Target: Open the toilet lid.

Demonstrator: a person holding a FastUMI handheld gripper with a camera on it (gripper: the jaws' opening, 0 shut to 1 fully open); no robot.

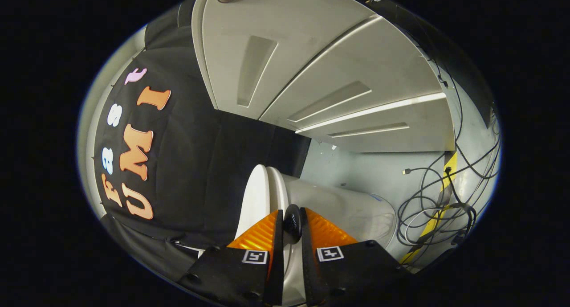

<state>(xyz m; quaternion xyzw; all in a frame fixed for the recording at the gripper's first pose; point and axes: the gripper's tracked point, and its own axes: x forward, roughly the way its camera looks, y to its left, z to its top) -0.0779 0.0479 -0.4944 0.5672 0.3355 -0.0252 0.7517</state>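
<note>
Gripper (291, 220) nearly closed on black knob (292, 221) of toilet lid (258, 195).

A mock bathroom in a test booth. A toilet (320, 200) stands by black cloth (200, 164). Loose cables (436, 209) lie on the floor (356, 164).

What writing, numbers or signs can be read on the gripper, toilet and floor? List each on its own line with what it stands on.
No words can be read.
Square markers on the fingers: black-and-white code patterns, no letters.
Toilet lid: blank.
Black knob, clamped between both fingers of the gripper: nothing legible.
Floor tape: yellow-black stripes, no text.
</note>
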